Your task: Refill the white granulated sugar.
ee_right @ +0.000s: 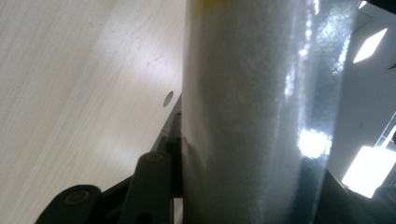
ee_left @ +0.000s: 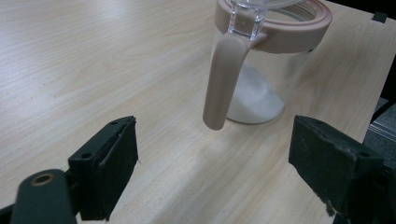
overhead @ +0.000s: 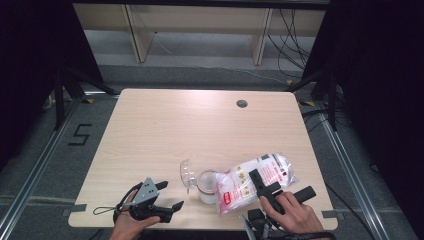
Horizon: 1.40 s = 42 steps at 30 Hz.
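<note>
Right now the right gripper point(overhead: 274, 188) has its black jaws clamped on a plastic bag point(overhead: 255, 181) of white granules, a crinkly clear pouch with red print, tipped down toward the jug point(overhead: 206, 186) near the front edge of the tabletop point(overhead: 200, 125). Seen from the right gripper view, the bag point(ee_right: 252, 116) is a pale, grainy, glossy column pressed between the jaws, with bright glare spots on its film; the printing is too blurred there to read. The jug is a clear round vessel with a beige plastic rim and a smooth curved beige handle point(ee_left: 223, 84), and a low heap of white powder point(ee_left: 254, 100) lies on its floor. Its clear domed lid point(overhead: 187, 174) stands flipped open on the side away from the bag. The left gripper point(overhead: 165, 195) rests near the front left corner of the tabletop, jaws spread wide and gripping nothing, pointing at the jug's handle and well short of it. In the left gripper view the jug's top is cut off by the frame. A small dark round hole point(overhead: 242, 104) sits near the far edge of the pale wood-grain top.
</note>
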Each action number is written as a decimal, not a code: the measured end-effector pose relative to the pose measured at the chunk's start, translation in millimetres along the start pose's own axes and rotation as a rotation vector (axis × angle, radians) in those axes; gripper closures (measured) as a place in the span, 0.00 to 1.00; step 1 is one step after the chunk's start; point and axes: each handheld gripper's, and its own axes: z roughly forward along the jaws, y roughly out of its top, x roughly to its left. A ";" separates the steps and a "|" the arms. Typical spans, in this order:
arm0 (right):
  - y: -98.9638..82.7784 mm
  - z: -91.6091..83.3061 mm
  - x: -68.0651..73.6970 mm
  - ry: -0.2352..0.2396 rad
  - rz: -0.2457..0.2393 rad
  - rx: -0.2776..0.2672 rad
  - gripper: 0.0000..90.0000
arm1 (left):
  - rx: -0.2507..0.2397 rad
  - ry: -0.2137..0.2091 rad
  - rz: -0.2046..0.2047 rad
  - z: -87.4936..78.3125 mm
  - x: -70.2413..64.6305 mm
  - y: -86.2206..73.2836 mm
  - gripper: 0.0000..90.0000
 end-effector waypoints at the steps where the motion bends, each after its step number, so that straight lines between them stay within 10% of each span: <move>1: 0.1 -1.9 1.7 0.002 0.000 -0.002 0.74 | 0.001 0.000 -0.001 -0.1 0.0 -0.1 0.17; 42: 8.9 7.0 0.3 0.005 -0.028 -0.048 0.75 | 0.013 -0.010 0.007 0.2 0.6 -0.4 0.17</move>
